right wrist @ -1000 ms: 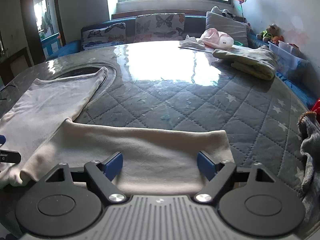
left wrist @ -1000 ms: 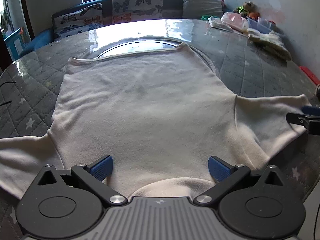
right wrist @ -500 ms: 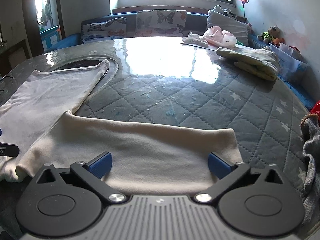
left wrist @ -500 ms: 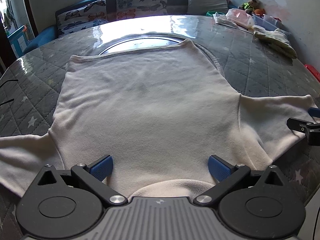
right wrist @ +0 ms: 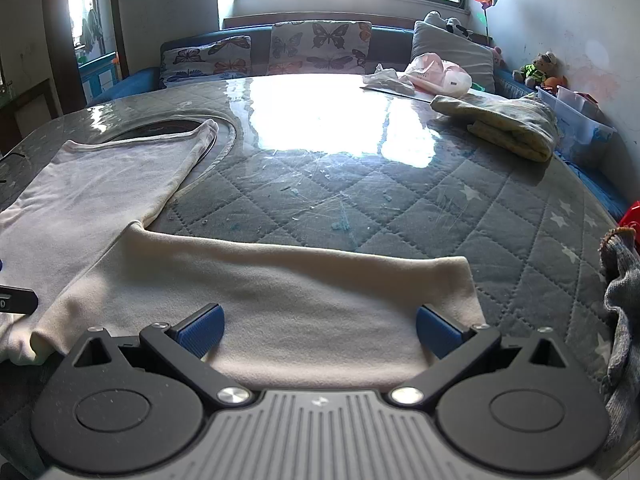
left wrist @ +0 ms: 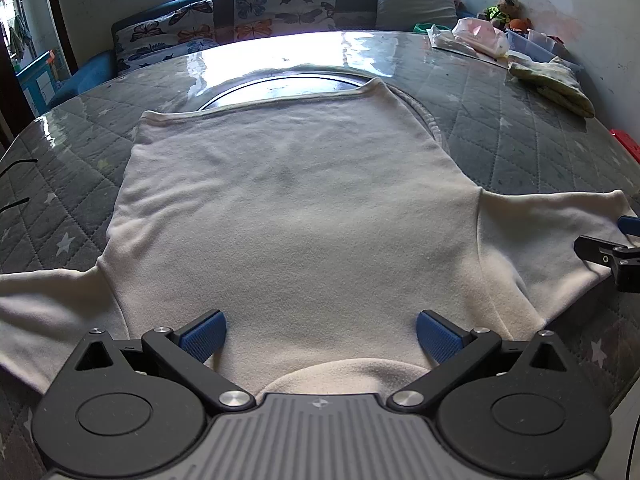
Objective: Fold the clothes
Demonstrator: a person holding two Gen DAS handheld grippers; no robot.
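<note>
Because the cream sweatshirt (left wrist: 296, 216) lies flat with its collar at the near edge of the surface (right wrist: 420, 196), my left gripper (left wrist: 320, 336) hangs just over that collar with its jaws spread wide and nothing pinched between the blue pads (left wrist: 202, 336). My right gripper (right wrist: 318, 330) hangs over the right sleeve (right wrist: 280, 292) close to the same near edge; its jaws have just been opening and now stand fully apart, the cloth lying slack beneath them rather than clamped. I judge that both are placed for the first fold: one to pin or lift the shoulder line, the other to carry the sleeve inward across the body. The left sleeve (left wrist: 48, 312) runs off toward the near left corner, spread out to match, which keeps the garment symmetrical and easy to fold in thirds. Farther out, the hem (left wrist: 264, 104) reaches the round inset plate (left wrist: 280, 82) in the middle of the surface. Beyond it, toward the far right corner, a folded yellowish garment (right wrist: 508, 128) rests beside a pink bag (right wrist: 436, 76), well apart from my work, likely a finished piece set aside. A grey knit item (right wrist: 620, 280) sits at the right edge.
</note>
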